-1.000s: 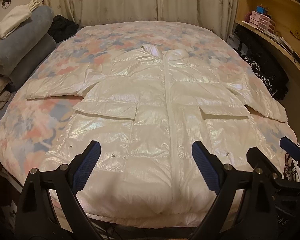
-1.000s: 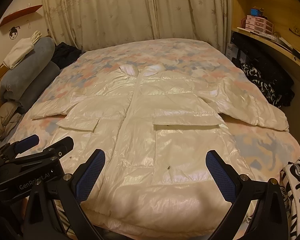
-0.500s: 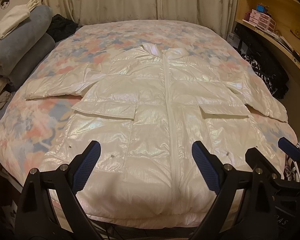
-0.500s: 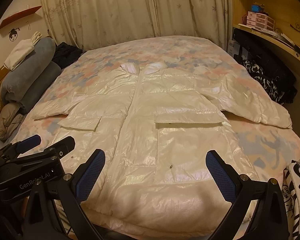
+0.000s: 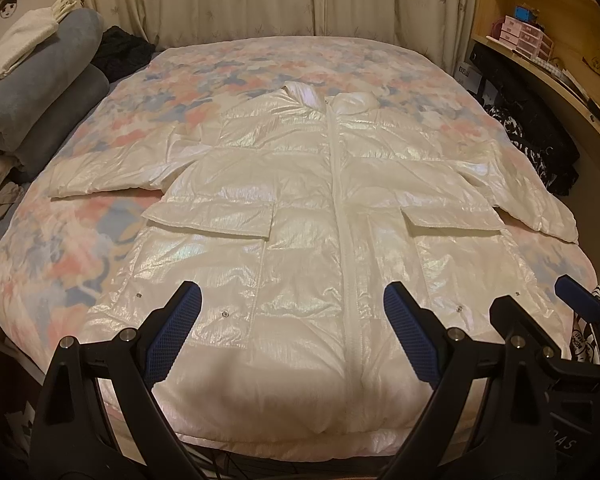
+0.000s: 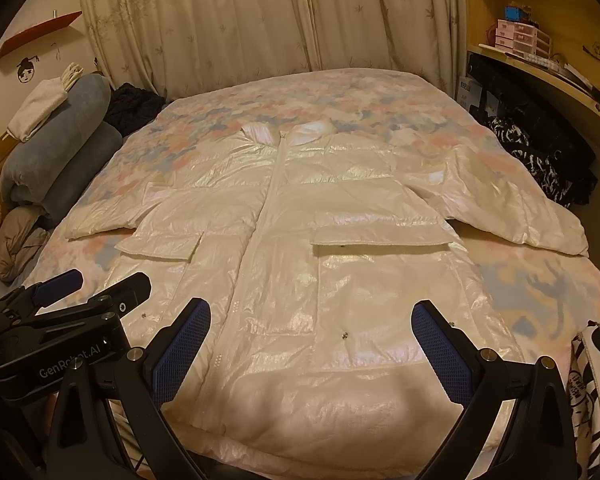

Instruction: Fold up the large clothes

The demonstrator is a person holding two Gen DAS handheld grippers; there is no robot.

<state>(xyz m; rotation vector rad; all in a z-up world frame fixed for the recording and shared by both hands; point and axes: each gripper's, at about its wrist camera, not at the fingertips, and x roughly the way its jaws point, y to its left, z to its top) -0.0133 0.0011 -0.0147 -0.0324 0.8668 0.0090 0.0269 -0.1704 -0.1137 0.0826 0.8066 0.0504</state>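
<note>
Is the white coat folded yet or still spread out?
Spread: the coat lies flat, zipped front up, both sleeves out sideways.

A home bedroom: a wide bed with a pastel floral quilt (image 5: 60, 264), cream leaf-patterned curtains (image 6: 260, 20) behind it, rolled grey bedding (image 6: 56, 136) alongside, and curved wooden shelves (image 5: 540, 68) of boxes.

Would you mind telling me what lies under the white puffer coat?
The white puffer coat lies spread flat, front up, on a floral duvet, which shows around it on both sides and beyond the collar. Whatever sits directly beneath the coat is covered.
</note>
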